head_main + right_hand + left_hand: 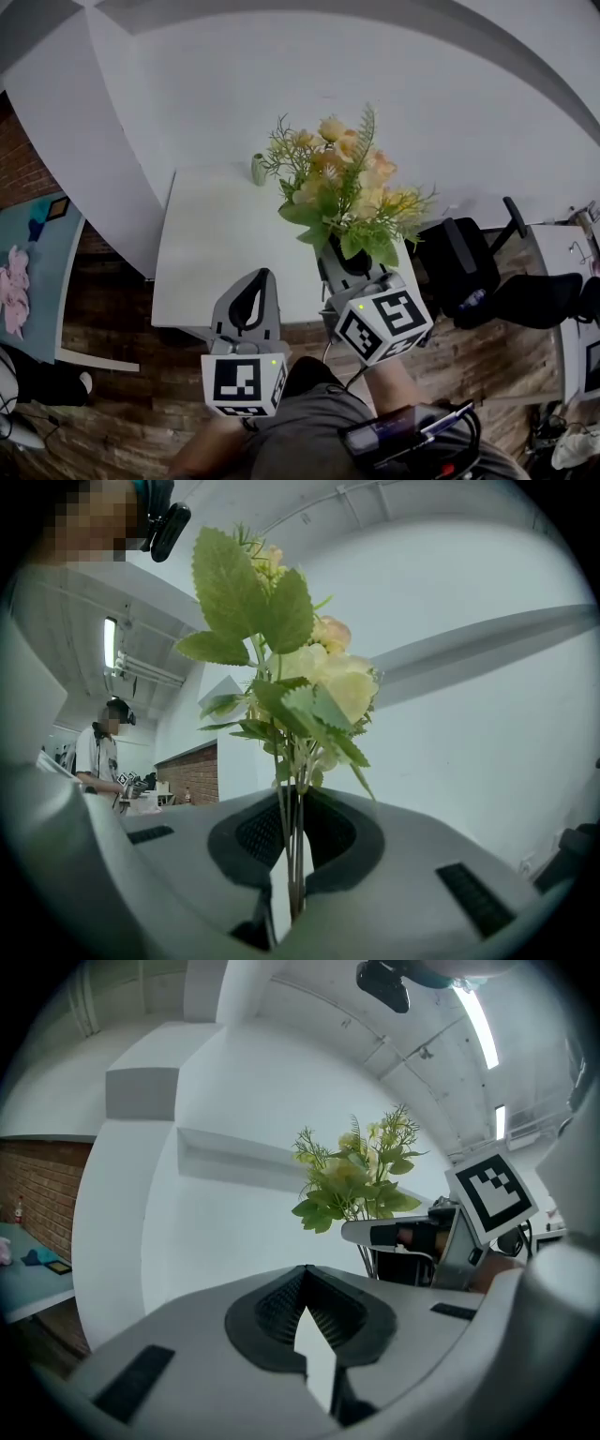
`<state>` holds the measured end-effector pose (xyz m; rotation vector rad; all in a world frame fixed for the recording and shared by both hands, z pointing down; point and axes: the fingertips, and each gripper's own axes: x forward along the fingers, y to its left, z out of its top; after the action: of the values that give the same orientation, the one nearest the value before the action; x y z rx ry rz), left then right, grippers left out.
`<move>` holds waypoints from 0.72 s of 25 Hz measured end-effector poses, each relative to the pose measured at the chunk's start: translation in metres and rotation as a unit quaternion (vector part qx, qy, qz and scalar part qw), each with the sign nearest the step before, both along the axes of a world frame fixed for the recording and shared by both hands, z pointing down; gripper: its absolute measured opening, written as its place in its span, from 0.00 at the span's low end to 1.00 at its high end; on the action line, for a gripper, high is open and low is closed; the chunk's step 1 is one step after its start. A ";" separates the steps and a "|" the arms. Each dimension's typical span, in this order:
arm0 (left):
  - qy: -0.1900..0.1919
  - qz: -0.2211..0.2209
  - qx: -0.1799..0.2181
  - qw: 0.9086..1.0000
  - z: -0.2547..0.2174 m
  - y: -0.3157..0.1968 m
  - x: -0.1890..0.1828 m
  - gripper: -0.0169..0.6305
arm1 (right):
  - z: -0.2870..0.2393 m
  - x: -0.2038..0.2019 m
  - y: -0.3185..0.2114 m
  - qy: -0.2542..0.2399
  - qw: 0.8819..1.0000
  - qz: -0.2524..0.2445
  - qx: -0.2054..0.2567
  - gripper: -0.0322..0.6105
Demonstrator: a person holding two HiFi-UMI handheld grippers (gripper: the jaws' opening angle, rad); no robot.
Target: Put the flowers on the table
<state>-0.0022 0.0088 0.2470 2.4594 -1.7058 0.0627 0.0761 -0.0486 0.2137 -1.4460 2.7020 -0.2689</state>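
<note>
One flower bunch (pixel 347 187), two claws (pixel 253 286) (pixel 292 803), one table (pixel 211 262).

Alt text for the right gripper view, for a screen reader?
The right gripper is shut on the stems of the flowers; green leaves and pale yellow blooms rise upright before a white wall. Far left, a person stands near a brick wall.

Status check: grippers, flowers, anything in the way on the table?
Left gripper shut, empty. Right gripper shut on stems of yellow-and-peach flower bunch, held upright, not yet down on white table. Small green vase at far edge, apart from bunch.
</note>
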 end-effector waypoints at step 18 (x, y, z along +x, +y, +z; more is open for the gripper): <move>0.000 0.012 -0.001 1.000 0.025 -0.011 0.007 0.03 | -0.001 0.001 -0.004 0.004 1.000 -0.004 0.013 0.08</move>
<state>0.0043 -0.0018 0.2716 2.4779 -1.6763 0.0681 0.0769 -0.0524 0.2122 -1.4326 2.7087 -0.2277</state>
